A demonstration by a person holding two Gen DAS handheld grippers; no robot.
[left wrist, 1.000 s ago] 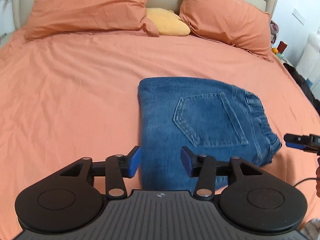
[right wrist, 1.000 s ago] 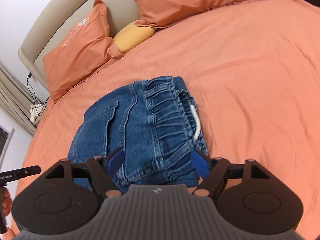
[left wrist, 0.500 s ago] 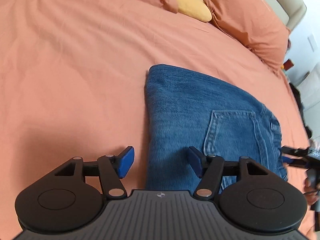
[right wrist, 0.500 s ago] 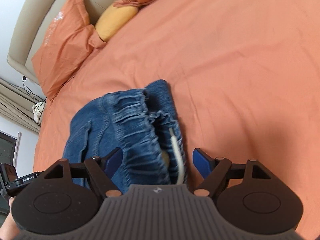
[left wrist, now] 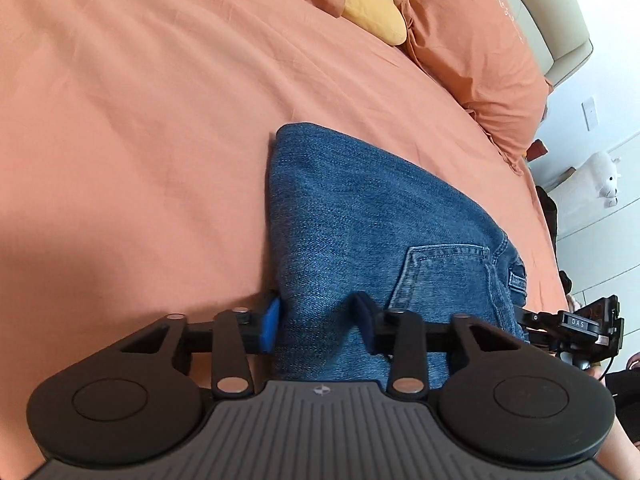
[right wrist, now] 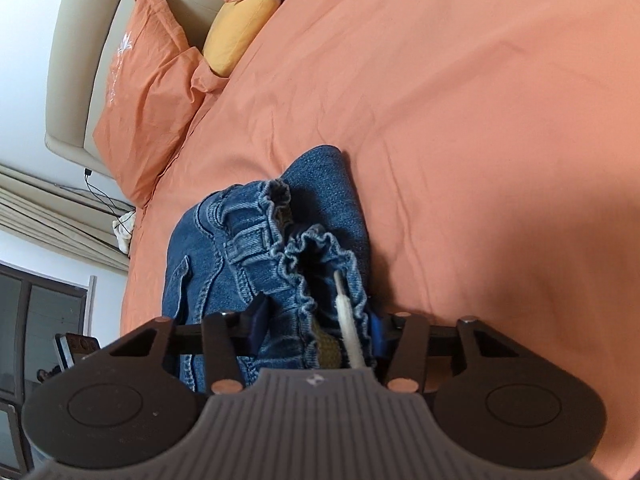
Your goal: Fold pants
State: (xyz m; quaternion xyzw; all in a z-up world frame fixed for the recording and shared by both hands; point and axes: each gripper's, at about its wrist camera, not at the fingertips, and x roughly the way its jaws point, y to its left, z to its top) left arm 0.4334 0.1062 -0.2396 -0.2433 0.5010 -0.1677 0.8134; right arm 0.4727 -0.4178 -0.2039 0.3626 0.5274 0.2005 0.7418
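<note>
Folded blue jeans (left wrist: 360, 216) lie on the orange bed (left wrist: 140, 120), back pocket up. My left gripper (left wrist: 318, 322) is low at the near left edge of the stack, its blue pads on either side of the folded denim and pressing into it. In the right wrist view the jeans (right wrist: 248, 248) show their elastic waistband and a white drawstring (right wrist: 348, 316). My right gripper (right wrist: 316, 330) straddles the waistband end, its pads tight against the bunched denim. The right gripper also shows at the right edge of the left wrist view (left wrist: 576, 326).
Two orange pillows (left wrist: 472, 40) and a yellow cushion (left wrist: 368, 4) lie at the beige headboard (right wrist: 76, 56). A white plush toy (left wrist: 604, 176) stands beyond the bed's right side. Curtains and cables (right wrist: 104, 204) are at the bed's left side.
Both grippers have dropped down and forward onto the jeans and narrowed from wide open, so their pads now clasp the two ends of the folded stack.
</note>
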